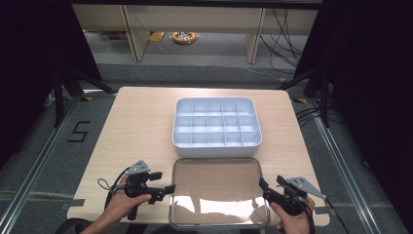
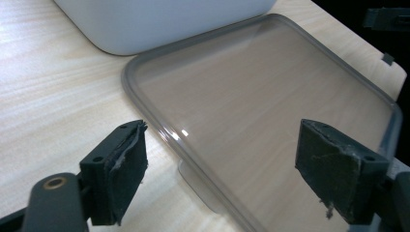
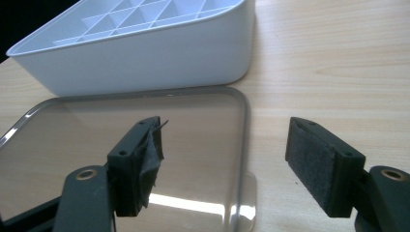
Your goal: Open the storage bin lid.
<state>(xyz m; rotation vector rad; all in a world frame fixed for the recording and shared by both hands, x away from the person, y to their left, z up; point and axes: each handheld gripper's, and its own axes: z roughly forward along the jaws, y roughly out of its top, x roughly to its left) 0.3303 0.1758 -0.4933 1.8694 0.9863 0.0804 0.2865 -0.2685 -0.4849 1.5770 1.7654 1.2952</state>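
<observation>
Two grippers, left gripper (image 1: 168, 189) and right gripper (image 1: 263, 187), both spread wide, pinching nothing, one clear lid (image 1: 218, 185) flat between them, one white divided tray (image 1: 216, 122) just behind, bare tabletop (image 1: 141, 122) all around.

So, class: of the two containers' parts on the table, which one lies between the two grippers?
The clear lid: flat, see-through, at the table's near edge between the grippers. The white divided box sits beyond it, opaque, with compartments.

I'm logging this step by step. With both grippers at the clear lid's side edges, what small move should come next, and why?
Probably close both sets of jaws on the lid's side tabs. The left gripper and right gripper stand open astride the edges of the clear lid, which lies flat on the table in front of the open white divided box.
</observation>
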